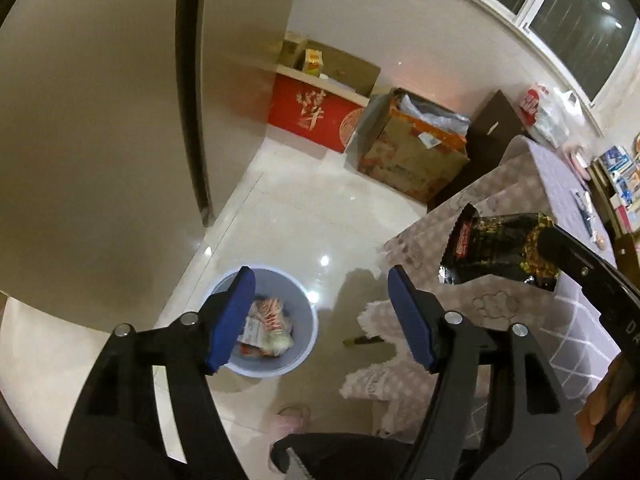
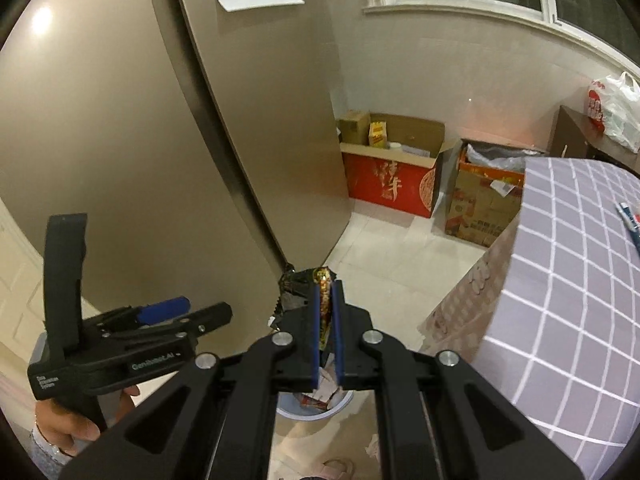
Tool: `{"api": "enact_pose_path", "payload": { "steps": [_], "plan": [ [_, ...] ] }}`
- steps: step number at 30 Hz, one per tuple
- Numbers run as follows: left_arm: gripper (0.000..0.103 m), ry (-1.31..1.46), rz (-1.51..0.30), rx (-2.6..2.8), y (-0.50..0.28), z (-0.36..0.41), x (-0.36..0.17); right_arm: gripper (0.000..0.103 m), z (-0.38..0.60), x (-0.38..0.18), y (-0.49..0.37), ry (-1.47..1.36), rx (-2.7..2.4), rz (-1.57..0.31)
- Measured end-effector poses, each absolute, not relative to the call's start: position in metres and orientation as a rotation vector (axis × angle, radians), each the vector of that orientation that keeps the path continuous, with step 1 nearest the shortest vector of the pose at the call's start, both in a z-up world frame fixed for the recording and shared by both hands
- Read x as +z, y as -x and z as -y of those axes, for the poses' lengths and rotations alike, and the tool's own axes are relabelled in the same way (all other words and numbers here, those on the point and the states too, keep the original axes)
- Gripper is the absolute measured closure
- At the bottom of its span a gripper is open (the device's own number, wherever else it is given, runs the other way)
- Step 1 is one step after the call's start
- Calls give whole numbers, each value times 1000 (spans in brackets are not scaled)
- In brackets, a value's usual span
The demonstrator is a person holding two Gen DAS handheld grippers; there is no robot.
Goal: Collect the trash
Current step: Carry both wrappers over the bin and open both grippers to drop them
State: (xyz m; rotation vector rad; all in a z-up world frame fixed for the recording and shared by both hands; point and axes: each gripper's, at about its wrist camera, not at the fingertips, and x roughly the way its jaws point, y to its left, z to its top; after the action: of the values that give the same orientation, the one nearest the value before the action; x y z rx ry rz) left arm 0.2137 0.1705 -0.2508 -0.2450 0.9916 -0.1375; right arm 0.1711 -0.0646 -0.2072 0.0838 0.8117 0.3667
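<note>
A pale blue trash bin (image 1: 306,322) stands on the floor with several wrappers (image 1: 266,326) inside. My left gripper (image 1: 320,320) is open and empty, held above the bin. My right gripper (image 2: 327,312) is shut on a black snack bag (image 2: 325,304); in the left wrist view the bag (image 1: 496,250) hangs in the air to the right of the bin, beside the table. The bin's rim (image 2: 296,412) shows below the right gripper, mostly hidden by it. The left gripper (image 2: 160,312) also shows at the left of the right wrist view.
A table with a grey checked cloth (image 2: 568,280) fills the right side. A brown fridge (image 2: 120,120) stands at the left. A red box (image 1: 316,114) and a cardboard box (image 1: 412,156) sit by the far wall. A pink slipper (image 1: 290,420) lies on the floor.
</note>
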Motion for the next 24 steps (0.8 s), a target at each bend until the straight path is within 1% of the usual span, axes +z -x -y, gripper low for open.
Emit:
{"api": "enact_pose_path", "payload": {
  "steps": [20, 23, 24],
  "plan": [
    [35, 274, -971, -72, -207, -203, -248, 96, 16, -233, -186, -40, 423, -841],
    [35, 276, -961, -40, -206, -210, -245, 90, 2, -233, -189, -32, 478, -826],
    [35, 276, -961, -32, -205, -212, -245, 72, -3, -232, -189, -30, 495, -813]
  ]
}}
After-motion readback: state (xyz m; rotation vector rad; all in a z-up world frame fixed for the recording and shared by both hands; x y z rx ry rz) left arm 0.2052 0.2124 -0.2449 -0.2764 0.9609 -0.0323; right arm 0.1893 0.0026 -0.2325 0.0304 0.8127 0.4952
